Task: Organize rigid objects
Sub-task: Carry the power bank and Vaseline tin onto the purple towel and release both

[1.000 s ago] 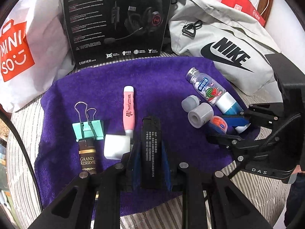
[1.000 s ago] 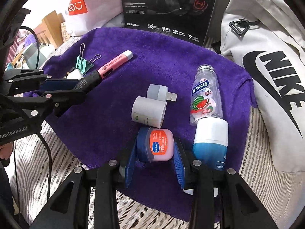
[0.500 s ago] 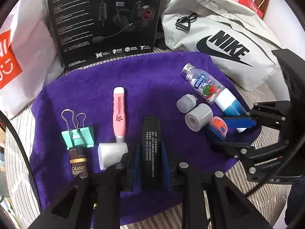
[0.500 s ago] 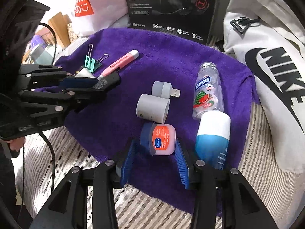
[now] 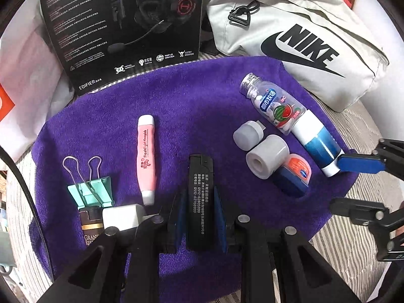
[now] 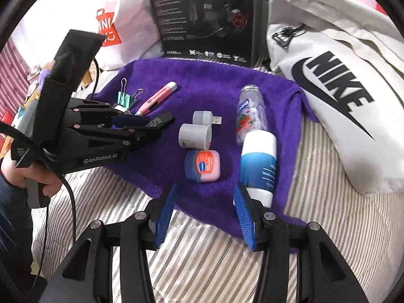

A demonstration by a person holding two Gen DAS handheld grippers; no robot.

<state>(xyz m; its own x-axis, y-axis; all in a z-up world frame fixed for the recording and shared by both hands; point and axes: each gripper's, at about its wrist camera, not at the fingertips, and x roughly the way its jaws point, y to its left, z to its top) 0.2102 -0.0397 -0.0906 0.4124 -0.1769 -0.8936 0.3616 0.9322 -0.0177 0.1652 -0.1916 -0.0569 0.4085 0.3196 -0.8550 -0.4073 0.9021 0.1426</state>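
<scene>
Left hand-held gripper (image 5: 199, 214) was closed on a black lighter (image 5: 200, 197), its blue pads pressed to both long sides, the lighter lying flat over the purple towel (image 5: 192, 106); the right hand-held gripper (image 6: 204, 209) stood wide apart with nothing between its blue pads, held at the towel's near edge just short of a small Vaseline jar (image 6: 202, 165); the jar lay on the towel, free of both pads, touching a grey cylinder (image 6: 195, 136) behind it; a small USB night light (image 6: 205, 118) lay just behind that cylinder; beside them a blue-and-white roll-on bottle (image 6: 257, 161) lay end to end with a clear candy bottle (image 6: 251, 111) bearing a watermelon label; on the left part of the towel lay a pink flashlight pen (image 5: 147, 159), a teal binder clip (image 5: 91, 189), a white cube (image 5: 121, 217) and a dark lighter with a gold label (image 5: 91, 227), the last three close together; the towel was spread over a striped bed cover (image 6: 227, 265); behind it stood a black headset box (image 5: 123, 25), a grey Nike bag (image 5: 298, 40) and a white shopping bag (image 6: 83, 12); a person's hand (image 6: 27, 176) gripped the left gripper's handle in the right wrist view.
</scene>
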